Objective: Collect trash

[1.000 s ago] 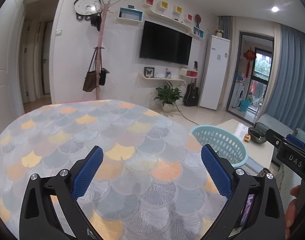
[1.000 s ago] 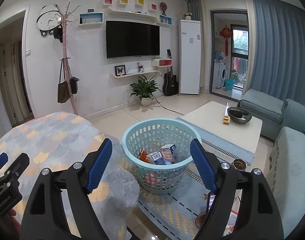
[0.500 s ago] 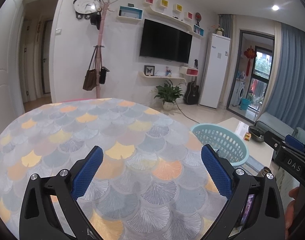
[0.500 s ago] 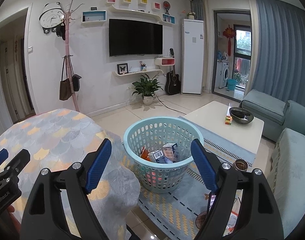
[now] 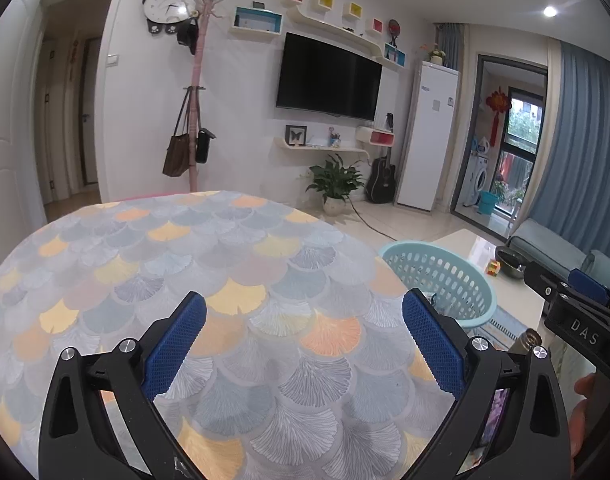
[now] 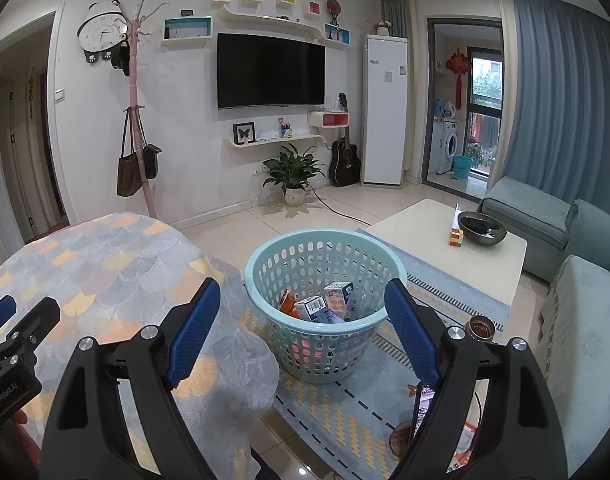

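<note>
Left wrist view: the left gripper [image 5: 303,342] is held above a round table [image 5: 209,264] covered in a scale-patterned cloth, its blue-padded fingers spread wide with nothing between them. No trash is seen on the cloth within this view. Compared with the frames of a second ago, the table and the room beyond are framed almost the same; only a slight drift of the camera is noted, and the jaw spread is unchanged. The basket [image 5: 445,276] is seen past the table's right edge, on the floor, and part of the right gripper [image 5: 577,312] is caught at the right margin. Right wrist view: the right gripper [image 6: 303,330] is likewise spread wide and empty, and is aimed at the pale blue basket [image 6: 325,308], which stands on a rug [image 6: 345,408] just beside the table's draped edge. Cartons and wrappers [image 6: 319,306] are already lying inside it. Since a second ago the basket is shown a little more centred between the fingers, with no item added or removed. Judgement: with both grippers empty, and trash already in the basket, the collecting is taken to be at or near its end, at least for the table. A small brass-coloured object [image 6: 481,326] is noted on the floor near the right finger; whether it counts as trash cannot be told. A low white table [image 6: 445,248] with a dark bowl [image 6: 481,229] is left untouched.
</note>
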Tool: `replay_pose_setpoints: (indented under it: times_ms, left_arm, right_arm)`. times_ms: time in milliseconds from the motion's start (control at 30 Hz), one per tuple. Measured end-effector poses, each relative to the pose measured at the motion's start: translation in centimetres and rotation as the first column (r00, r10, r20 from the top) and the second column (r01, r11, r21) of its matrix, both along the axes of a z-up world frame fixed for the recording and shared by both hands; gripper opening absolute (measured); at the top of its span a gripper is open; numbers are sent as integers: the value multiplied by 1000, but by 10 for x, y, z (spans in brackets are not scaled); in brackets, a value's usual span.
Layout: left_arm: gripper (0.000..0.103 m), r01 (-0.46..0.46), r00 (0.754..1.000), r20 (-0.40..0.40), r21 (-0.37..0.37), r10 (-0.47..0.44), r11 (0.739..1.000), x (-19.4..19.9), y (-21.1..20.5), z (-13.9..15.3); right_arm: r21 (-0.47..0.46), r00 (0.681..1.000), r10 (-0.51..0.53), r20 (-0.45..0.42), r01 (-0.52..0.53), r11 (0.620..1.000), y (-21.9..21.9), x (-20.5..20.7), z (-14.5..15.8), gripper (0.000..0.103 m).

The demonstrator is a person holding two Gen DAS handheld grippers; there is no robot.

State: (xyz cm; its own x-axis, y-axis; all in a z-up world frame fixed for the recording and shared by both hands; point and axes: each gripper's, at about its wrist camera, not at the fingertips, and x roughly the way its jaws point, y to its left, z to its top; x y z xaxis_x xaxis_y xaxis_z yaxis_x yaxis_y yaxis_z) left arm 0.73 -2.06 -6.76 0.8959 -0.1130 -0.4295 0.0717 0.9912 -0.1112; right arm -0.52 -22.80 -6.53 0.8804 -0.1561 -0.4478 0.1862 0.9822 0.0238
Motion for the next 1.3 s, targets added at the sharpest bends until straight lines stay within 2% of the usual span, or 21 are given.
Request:
replay_pose_setpoints:
  times_ms: [1200,1300]
  left_arm:
    - [95,3,1000,-3,-1,-3,1000,2,3,0]
    - [95,-10,1000,15,11,9,1000,0,4,4]
  right_arm:
    - [2,1000,18,-6,-18,1000,-3,5,3,82]
    - [-11,1000,20,-3,-20,1000,-2,5,6,82]
